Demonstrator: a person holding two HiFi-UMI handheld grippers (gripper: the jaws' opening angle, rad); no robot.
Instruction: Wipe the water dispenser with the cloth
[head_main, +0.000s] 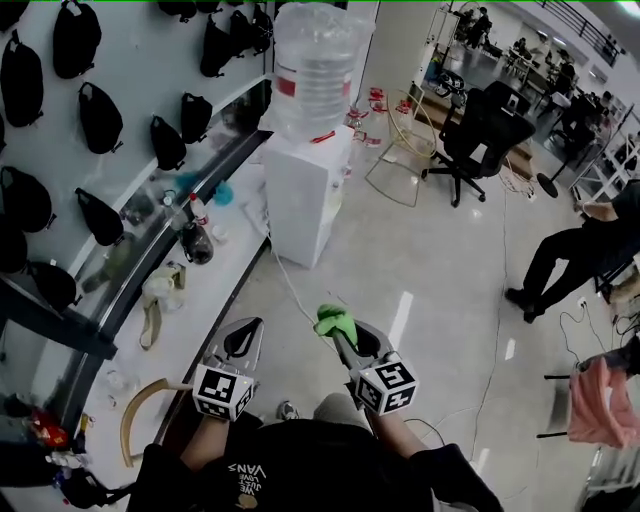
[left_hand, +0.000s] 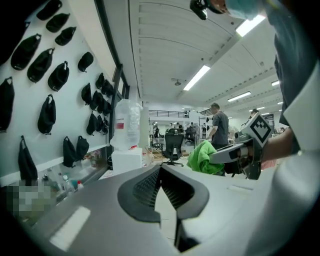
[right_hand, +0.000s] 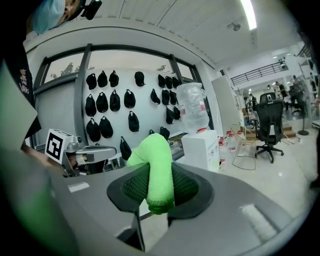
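The white water dispenser (head_main: 308, 190) stands on the floor ahead, against the counter's end, with a large clear bottle (head_main: 314, 68) on top. It also shows as the dispenser (left_hand: 126, 160) in the left gripper view and as the dispenser (right_hand: 201, 148) in the right gripper view. My right gripper (head_main: 336, 330) is shut on a bright green cloth (head_main: 335, 321), well short of the dispenser. The cloth (right_hand: 156, 175) hangs folded between its jaws. My left gripper (head_main: 243, 338) is beside it, shut with nothing in it; its jaws meet in the left gripper view (left_hand: 160, 186).
A long glass counter (head_main: 150, 270) with bottles and small items runs along the left. Black bags (head_main: 100, 115) hang on the wall above. An office chair (head_main: 480, 135) stands beyond the dispenser. A person (head_main: 575, 250) stands at the right, and a white cable (head_main: 290, 285) trails on the floor.
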